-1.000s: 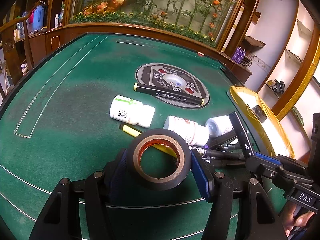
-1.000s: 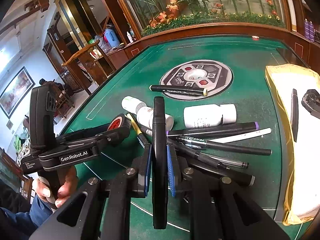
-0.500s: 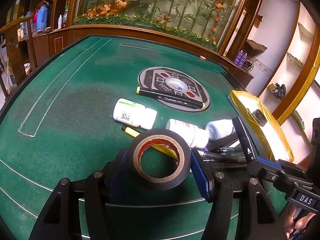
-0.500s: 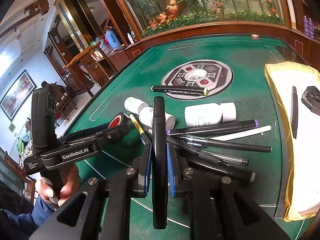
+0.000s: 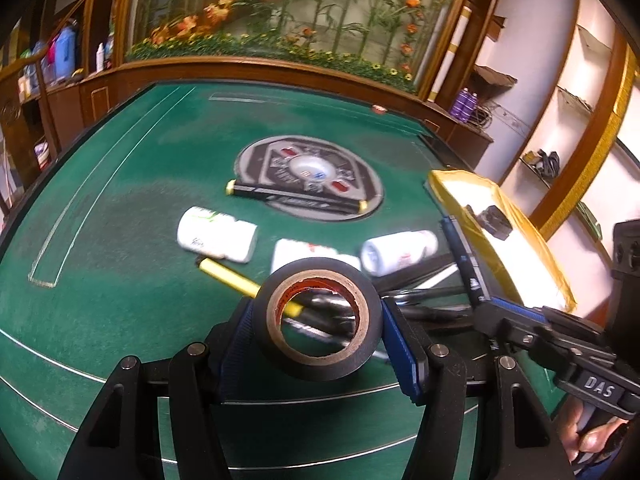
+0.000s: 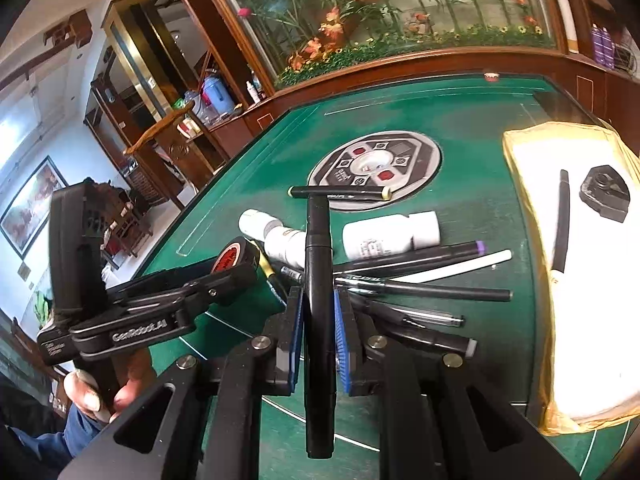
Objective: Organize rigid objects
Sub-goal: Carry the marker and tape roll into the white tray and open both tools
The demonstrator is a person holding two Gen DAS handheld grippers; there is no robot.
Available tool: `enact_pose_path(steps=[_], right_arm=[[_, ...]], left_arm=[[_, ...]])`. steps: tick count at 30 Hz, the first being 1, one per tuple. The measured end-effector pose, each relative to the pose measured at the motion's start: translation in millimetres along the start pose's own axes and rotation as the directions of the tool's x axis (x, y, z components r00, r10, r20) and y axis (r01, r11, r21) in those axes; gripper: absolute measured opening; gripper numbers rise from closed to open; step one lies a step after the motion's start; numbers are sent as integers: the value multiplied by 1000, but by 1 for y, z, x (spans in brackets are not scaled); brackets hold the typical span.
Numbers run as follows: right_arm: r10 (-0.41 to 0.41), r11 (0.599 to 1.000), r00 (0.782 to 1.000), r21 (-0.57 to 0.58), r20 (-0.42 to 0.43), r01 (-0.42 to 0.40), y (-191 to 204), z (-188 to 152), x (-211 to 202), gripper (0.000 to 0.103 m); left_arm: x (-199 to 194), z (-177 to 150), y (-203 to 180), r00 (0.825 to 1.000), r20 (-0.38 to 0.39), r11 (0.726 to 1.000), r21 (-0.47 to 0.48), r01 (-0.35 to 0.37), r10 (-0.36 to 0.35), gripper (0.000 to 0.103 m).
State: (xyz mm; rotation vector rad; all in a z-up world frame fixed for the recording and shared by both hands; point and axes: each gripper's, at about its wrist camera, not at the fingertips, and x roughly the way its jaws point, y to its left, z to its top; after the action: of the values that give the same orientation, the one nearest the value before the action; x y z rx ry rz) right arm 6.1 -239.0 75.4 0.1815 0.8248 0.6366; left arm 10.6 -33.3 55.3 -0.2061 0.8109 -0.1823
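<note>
Now my left gripper point(image 5: 316, 328) clamps a glossy black tape roll point(image 5: 316, 322) with cardboard core; my right gripper point(image 6: 317, 334) pinches a slim matte black marker point(image 6: 318, 308), pens scattered at two o'clock on green felt point(image 5: 120, 240)

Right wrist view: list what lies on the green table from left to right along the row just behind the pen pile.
White bottle end-on → second white bottle partly behind the held black marker → white bottle lying on its side → yellow-rimmed tray holding a black pen and a black block.
</note>
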Motion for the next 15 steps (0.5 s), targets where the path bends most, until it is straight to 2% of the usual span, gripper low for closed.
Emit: enact_pose_path(steps=[7,15], right_arm=[[12,999,999,45,40,-14,-19,2,-18,14],[-10,993,994,114,112,-3,-51,4,-49,14]], left_arm=[[-8,13,-39,1000,10,998,62,26,-27,66],[-6,20,-87,998,-6,989,134,65,-65,66]])
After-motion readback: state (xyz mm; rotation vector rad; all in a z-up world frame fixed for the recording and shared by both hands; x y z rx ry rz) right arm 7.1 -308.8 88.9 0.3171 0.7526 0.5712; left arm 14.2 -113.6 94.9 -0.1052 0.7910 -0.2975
